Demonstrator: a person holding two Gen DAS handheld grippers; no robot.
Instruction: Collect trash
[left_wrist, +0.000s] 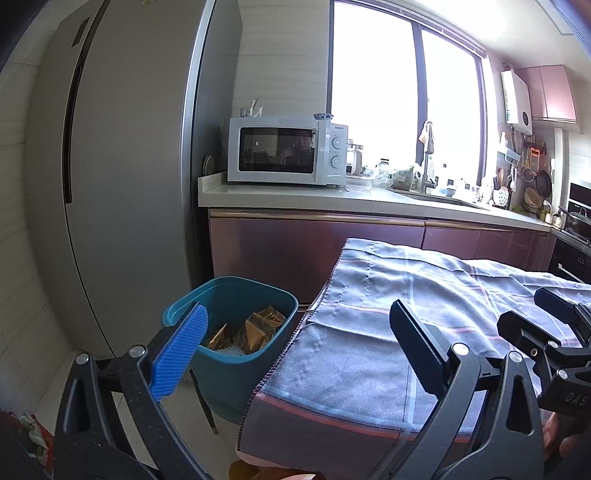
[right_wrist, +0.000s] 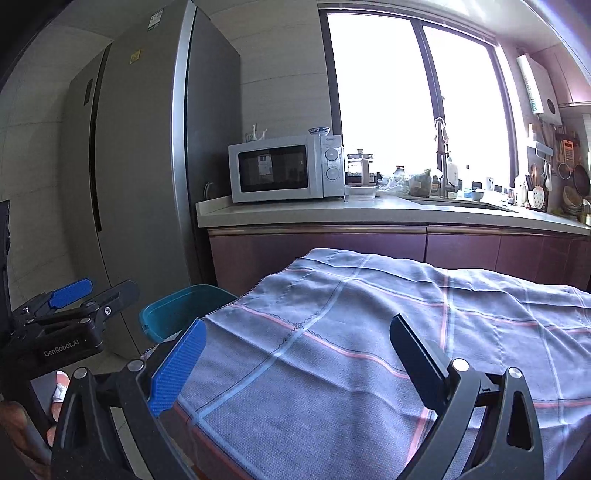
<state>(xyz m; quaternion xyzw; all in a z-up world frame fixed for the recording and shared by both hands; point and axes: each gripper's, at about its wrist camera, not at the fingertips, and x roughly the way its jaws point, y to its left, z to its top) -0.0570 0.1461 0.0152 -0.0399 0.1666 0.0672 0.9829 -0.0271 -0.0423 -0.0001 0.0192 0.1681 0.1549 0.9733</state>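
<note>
A teal trash bin (left_wrist: 236, 332) stands just off the left edge of a table covered by a blue-grey checked cloth (left_wrist: 406, 314). Crumpled golden-brown wrappers (left_wrist: 258, 328) lie inside it. My left gripper (left_wrist: 298, 310) is open and empty, hovering over the table's left corner with its blue pad in front of the bin. My right gripper (right_wrist: 299, 323) is open too, holding nothing above the cloth (right_wrist: 369, 332). In the right wrist view only the bin's rim (right_wrist: 177, 306) shows past the cloth edge, with the left gripper (right_wrist: 98, 291) beside it. The right gripper (left_wrist: 539, 314) shows at the left view's right edge.
A tall grey fridge (left_wrist: 122, 184) rises behind the bin. A white microwave (left_wrist: 288, 151) sits on the counter (left_wrist: 295, 195), with a sink and tap (left_wrist: 428, 166) under the window. A thin dark leg (left_wrist: 207, 406) stands below the bin. A hand (right_wrist: 18, 424) holds the left gripper.
</note>
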